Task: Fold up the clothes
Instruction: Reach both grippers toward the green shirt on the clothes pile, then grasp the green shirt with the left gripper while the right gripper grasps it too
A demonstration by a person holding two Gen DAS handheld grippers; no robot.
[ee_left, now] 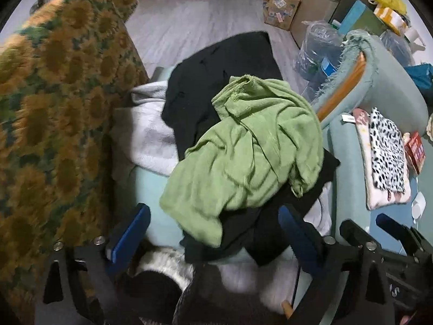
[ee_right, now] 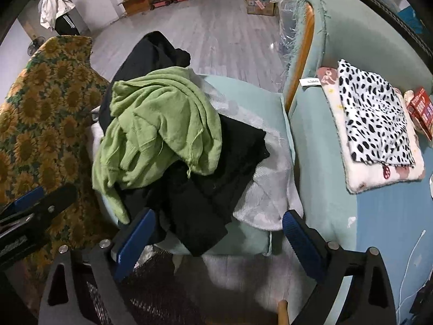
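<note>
A crumpled green garment (ee_left: 249,146) tops a pile with black clothes (ee_left: 216,81) and a white piece (ee_left: 151,135) on a pale teal seat cushion (ee_right: 254,94). Above the pile, the left hand-held gripper (ee_left: 213,230) and right hand-held gripper (ee_right: 216,233) stand wide apart, holding nothing. A sunflower blanket (ee_left: 54,103) hangs beside.

One green garment (ee_left: 249,146), one black garment (ee_left: 216,75) and one pale grey garment (ee_left: 151,130) lie heaped. One spotted cloth (ee_right: 376,119), one sunflower blanket (ee_left: 59,103), two grippers, one person (ee_right: 55,13).
</note>
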